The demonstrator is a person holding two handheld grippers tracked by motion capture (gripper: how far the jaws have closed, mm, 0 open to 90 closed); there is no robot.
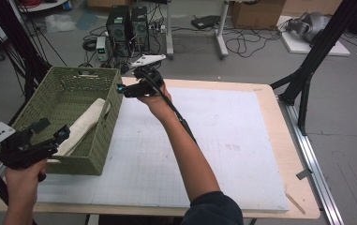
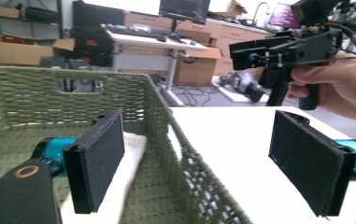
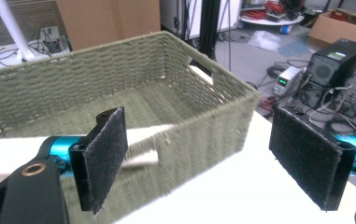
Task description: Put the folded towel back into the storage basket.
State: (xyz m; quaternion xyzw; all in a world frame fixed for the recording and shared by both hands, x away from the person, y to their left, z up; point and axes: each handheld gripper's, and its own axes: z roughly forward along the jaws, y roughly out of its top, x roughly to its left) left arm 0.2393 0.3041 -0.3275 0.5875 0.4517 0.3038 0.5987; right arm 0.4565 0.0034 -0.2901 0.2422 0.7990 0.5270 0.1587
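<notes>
Rolled cloth (image 1: 85, 125) in basket (image 1: 68, 79), long axis near-left to far-right.

We are seeing the green woven basket (image 1: 94, 140) standing on the left part of the white mat (image 1: 213, 140); its tall walls are blocking any sideways way in, so only its open top is giving entry. Inside, the folded white cloth (image 1: 85, 124) is taking the right side, while the basket floor to its left is lying bare. The left gripper (image 1: 49, 133) is straddling the near right wall. Right of the basket the mat is offering wide room.
</notes>
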